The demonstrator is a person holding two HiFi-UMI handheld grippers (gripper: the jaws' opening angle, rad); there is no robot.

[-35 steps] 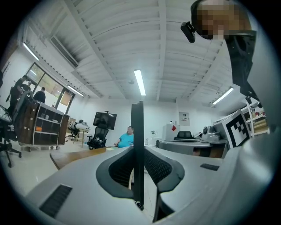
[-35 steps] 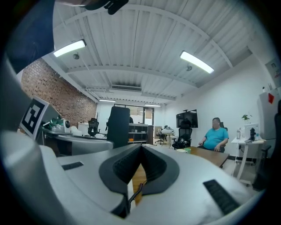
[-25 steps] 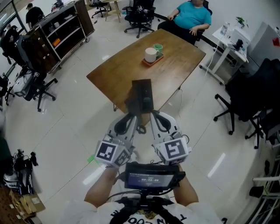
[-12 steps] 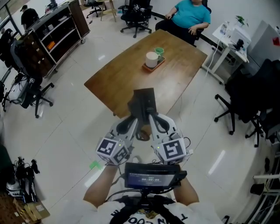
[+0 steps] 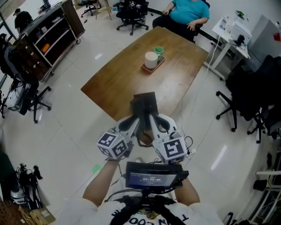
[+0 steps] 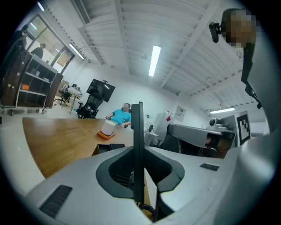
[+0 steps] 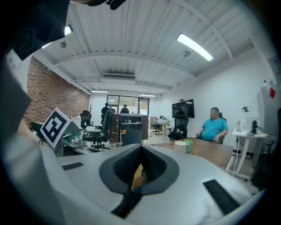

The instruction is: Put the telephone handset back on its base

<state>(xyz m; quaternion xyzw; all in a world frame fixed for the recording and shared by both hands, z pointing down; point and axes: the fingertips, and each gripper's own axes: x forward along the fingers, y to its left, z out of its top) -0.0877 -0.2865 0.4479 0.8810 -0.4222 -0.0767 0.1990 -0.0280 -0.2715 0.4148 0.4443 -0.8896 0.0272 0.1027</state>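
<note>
A black telephone base [image 5: 146,98] sits at the near corner of the brown table [image 5: 118,74]. In the left gripper view the base [image 6: 106,148] lies on the wood just left of the jaws. My left gripper [image 5: 137,119] is shut on a thin black piece [image 6: 138,127] that stands upright between its pads. A coiled cord [image 6: 147,207] hangs under that piece, so it looks like the handset seen edge-on. My right gripper [image 5: 152,117] sits close beside the left, its pads meeting with nothing clearly between them. The cord [image 5: 141,139] loops between the two grippers.
A white mug and a green cup stand on an orange tray [image 5: 152,59] at the table's middle. A person in a teal shirt [image 5: 189,11] sits at the far end. Office chairs [image 5: 246,101] are to the right, dark shelving [image 5: 48,30] to the left, and a white desk [image 5: 228,35] at the far right.
The table and telephone have drawn closer and lower in the head view. Both grippers stay side by side at the table's near corner, and the left one has tilted a little.
</note>
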